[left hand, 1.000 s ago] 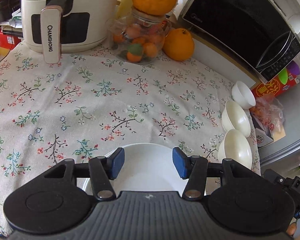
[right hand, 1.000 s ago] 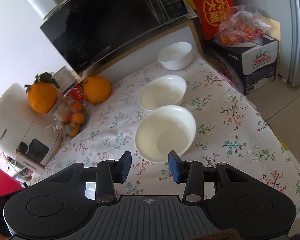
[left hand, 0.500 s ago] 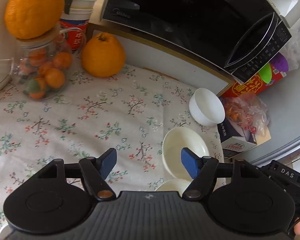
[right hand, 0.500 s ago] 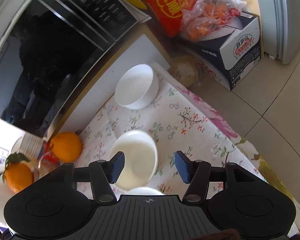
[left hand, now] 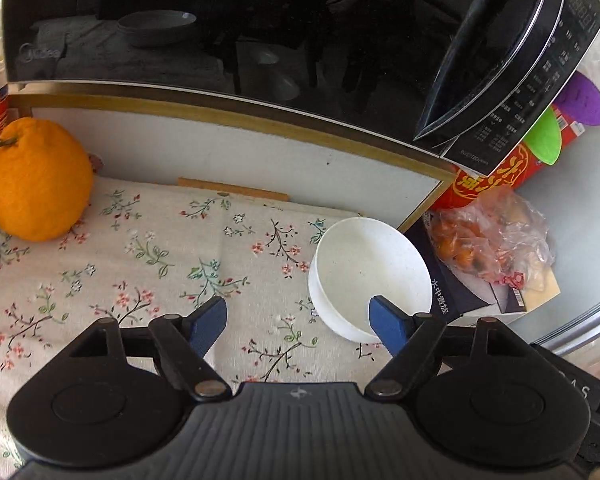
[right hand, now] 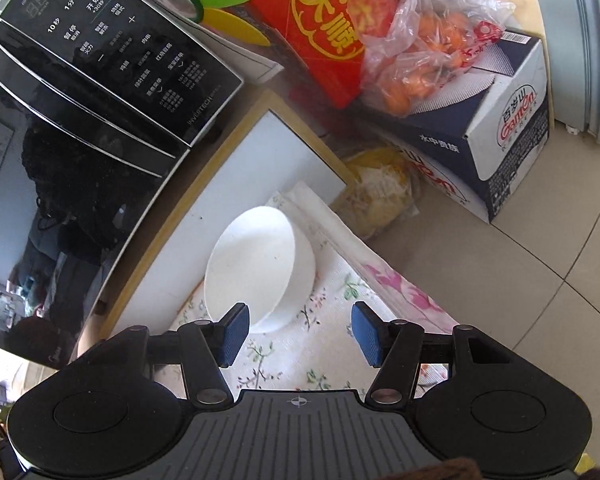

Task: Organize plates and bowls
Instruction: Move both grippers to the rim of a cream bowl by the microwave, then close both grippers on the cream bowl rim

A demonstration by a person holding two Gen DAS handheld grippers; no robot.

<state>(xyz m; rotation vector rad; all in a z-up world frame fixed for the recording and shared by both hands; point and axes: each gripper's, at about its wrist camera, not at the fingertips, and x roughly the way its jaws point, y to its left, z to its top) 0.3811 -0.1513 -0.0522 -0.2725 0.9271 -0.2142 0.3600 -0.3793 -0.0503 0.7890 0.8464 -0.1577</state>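
Observation:
A small white bowl (left hand: 370, 276) stands on the floral tablecloth (left hand: 160, 264) near the table's far right corner, below the microwave. My left gripper (left hand: 298, 326) is open and empty; its right fingertip (left hand: 388, 324) overlaps the bowl's near rim, whether touching I cannot tell. The same bowl shows in the right wrist view (right hand: 260, 268). My right gripper (right hand: 296, 338) is open and empty just in front of it, with the left fingertip (right hand: 232, 334) next to the bowl's near side. The other bowls and the plate are out of view.
A black microwave (left hand: 260, 32) sits on a white shelf behind the bowl. A large orange (left hand: 40, 184) lies at the left. Past the table edge stand a dark box (right hand: 500, 148) with a bag of oranges (right hand: 424, 40) and a red box (right hand: 332, 24).
Both grippers have swung right and forward across the table, past the plate and two larger bowls, to the small white bowl at the corner. Both stayed open and empty.

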